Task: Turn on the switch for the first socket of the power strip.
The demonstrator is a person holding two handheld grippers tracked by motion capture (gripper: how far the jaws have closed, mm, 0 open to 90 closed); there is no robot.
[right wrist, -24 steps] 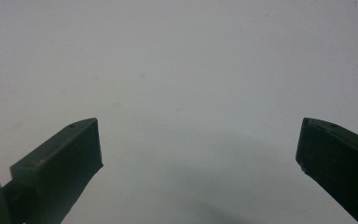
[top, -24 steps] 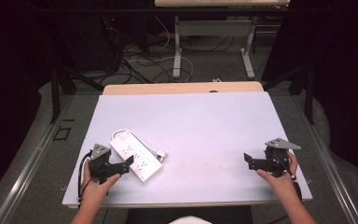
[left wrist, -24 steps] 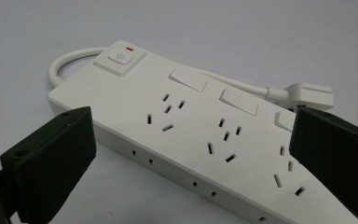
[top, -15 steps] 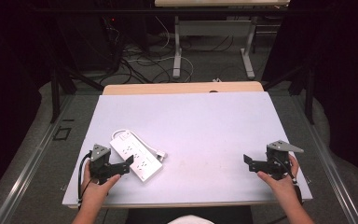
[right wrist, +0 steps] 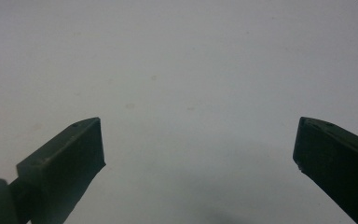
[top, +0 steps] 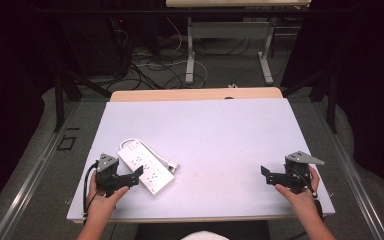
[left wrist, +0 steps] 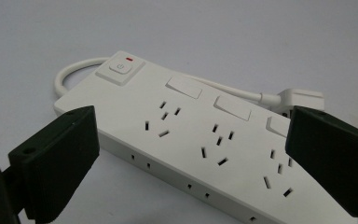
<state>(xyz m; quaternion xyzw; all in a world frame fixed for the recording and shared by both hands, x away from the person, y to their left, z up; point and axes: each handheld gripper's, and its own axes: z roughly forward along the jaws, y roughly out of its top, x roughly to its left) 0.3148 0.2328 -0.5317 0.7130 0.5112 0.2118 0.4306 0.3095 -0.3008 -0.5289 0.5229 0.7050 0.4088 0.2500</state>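
Note:
A white power strip [top: 146, 166] lies flat on the table's front left, its short cord and plug [top: 171, 164] curled beside it. In the left gripper view the power strip [left wrist: 205, 135] shows a power button with a red mark, rocker switches and several sockets. My left gripper [top: 137, 174] is open, its jaws spread on either side of the strip's near edge, just above it [left wrist: 191, 154]. My right gripper [top: 264, 173] is open at the front right, over bare table [right wrist: 196, 140], with nothing between its jaws.
The white table [top: 220, 135] has a wooden strip along its far edge [top: 195, 94]. Beyond it stand desk legs and tangled cables [top: 180, 65] on the floor. Dark curtains close off both sides.
The right gripper has shifted slightly left and toward the front edge. The left gripper and the power strip have hardly moved.

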